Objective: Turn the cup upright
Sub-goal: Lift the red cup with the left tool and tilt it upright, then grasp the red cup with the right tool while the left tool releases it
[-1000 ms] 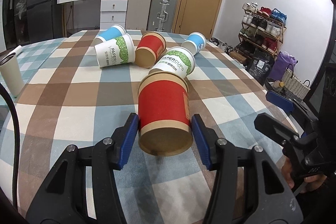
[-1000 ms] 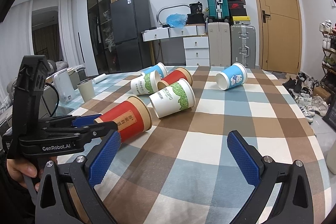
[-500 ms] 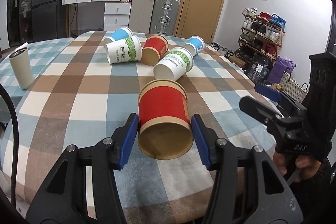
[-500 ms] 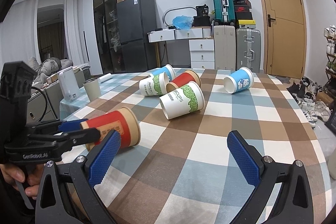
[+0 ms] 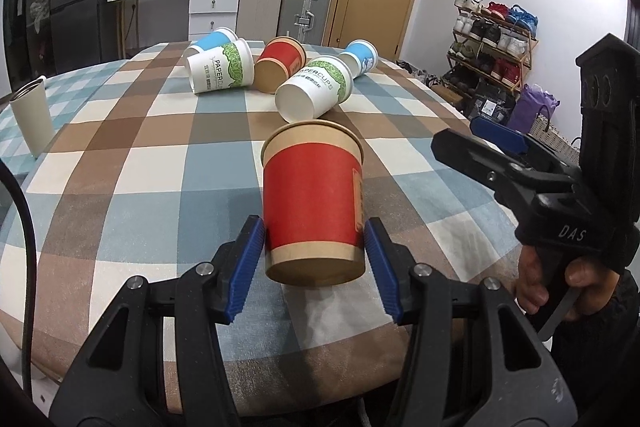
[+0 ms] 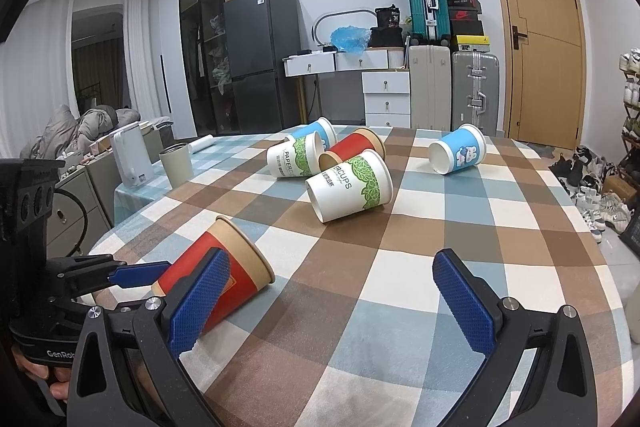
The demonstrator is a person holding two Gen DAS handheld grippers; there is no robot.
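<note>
My left gripper point(image 5: 314, 267) is shut on a red and tan paper cup point(image 5: 314, 203), gripping it near its base. The cup is lifted off the checked tablecloth point(image 5: 140, 195) and tilted, its mouth pointing up and away from me. In the right wrist view the same cup point(image 6: 224, 267) leans over the table's near left corner, with the left gripper's fingers point(image 6: 136, 273) around its base. My right gripper point(image 6: 332, 307) is open and empty, held to the right of the cup; it also shows in the left wrist view point(image 5: 480, 143).
Several paper cups lie on their sides farther back: a green-print one point(image 6: 350, 185), another green-print one point(image 6: 294, 159), a red one point(image 6: 352, 149) and two blue ones point(image 6: 458, 155) point(image 6: 316, 133). A grey tumbler point(image 6: 176, 169) stands upright at the left edge.
The left gripper has lifted the red cup and tipped its mouth upward, drawing it back toward the near edge. The right gripper stayed open and moved slightly.
</note>
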